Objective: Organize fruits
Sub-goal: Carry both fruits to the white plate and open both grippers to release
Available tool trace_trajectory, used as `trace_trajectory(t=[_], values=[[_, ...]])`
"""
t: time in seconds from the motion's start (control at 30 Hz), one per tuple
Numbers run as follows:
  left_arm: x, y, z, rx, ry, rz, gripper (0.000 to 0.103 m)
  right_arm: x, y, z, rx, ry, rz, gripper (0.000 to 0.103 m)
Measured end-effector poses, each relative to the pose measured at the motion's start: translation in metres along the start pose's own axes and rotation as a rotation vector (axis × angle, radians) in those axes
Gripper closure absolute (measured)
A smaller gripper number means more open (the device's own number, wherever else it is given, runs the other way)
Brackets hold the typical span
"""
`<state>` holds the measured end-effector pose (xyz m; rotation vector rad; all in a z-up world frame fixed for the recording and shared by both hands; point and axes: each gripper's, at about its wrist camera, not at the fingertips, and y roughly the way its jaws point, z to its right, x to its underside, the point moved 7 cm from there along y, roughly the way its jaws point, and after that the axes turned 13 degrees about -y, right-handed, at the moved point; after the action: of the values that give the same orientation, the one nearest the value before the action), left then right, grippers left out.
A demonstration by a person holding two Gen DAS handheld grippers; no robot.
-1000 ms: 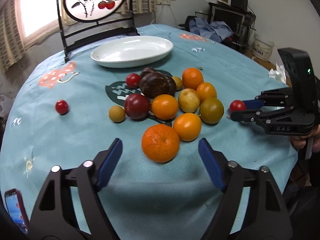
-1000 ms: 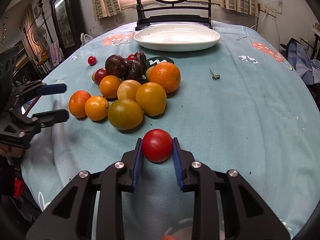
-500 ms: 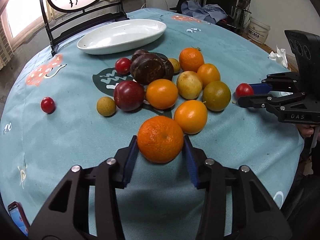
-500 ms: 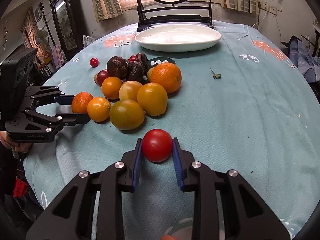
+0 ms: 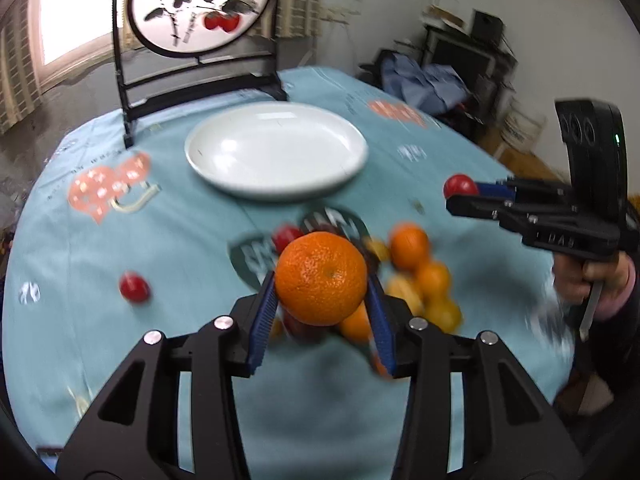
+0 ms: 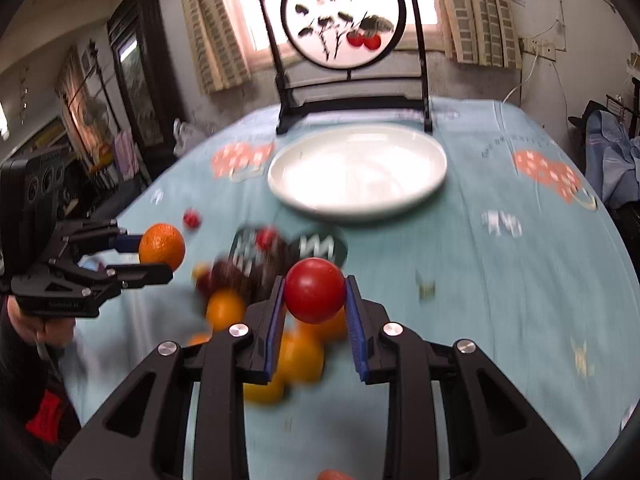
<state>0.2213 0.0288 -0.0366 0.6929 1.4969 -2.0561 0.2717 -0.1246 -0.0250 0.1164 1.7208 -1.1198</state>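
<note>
My left gripper (image 5: 322, 298) is shut on a large orange mandarin (image 5: 321, 279) and holds it in the air above the fruit pile (image 5: 420, 280). It also shows in the right wrist view (image 6: 162, 246). My right gripper (image 6: 315, 300) is shut on a red tomato (image 6: 315, 291), also lifted above the pile (image 6: 256, 280); the tomato shows in the left wrist view (image 5: 460, 186). An empty white plate (image 5: 276, 152) (image 6: 356, 170) lies beyond the pile on the blue tablecloth.
A small red fruit (image 5: 135, 286) lies alone left of the pile. A black stand with a round painted panel (image 6: 344, 20) stands at the table's far edge behind the plate. The image is motion-blurred.
Both grippers have risen off the table with their fruit and moved toward the plate. The left gripper closed on the mandarin a half second ago and now holds it aloft.
</note>
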Motion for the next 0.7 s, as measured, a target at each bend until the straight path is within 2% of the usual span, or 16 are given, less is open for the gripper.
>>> trace_trajectory(t=[0.13,0.23,0.37,0.53,0.6,0.63,0.7], values=[[-0.063,0.045,-0.015,-0.051,-0.064,0.000,0.059,-0.035,0.063,0.030,0.050,0.002,-0.040,0.074],[-0.092,0.083,-0.023,-0.082,-0.079,-0.036,0.058,-0.045,0.104,0.045,0.059,-0.002,-0.088,0.074],[-0.103,0.128,-0.031,-0.136,-0.082,-0.100,0.058,-0.045,0.135,0.058,0.053,0.014,-0.144,0.074],[-0.105,0.152,-0.041,-0.156,-0.115,-0.127,0.057,-0.043,0.144,0.056,0.032,-0.001,-0.161,0.073],[-0.106,0.148,-0.042,-0.181,-0.115,-0.108,0.032,-0.043,0.140,0.051,0.006,0.003,-0.159,0.065],[-0.108,0.140,-0.042,-0.204,-0.113,-0.075,0.020,-0.044,0.135,0.049,0.002,0.007,-0.152,0.064],[-0.109,0.120,-0.038,-0.218,-0.096,-0.028,0.014,-0.047,0.118,0.045,0.001,0.013,-0.123,0.063]])
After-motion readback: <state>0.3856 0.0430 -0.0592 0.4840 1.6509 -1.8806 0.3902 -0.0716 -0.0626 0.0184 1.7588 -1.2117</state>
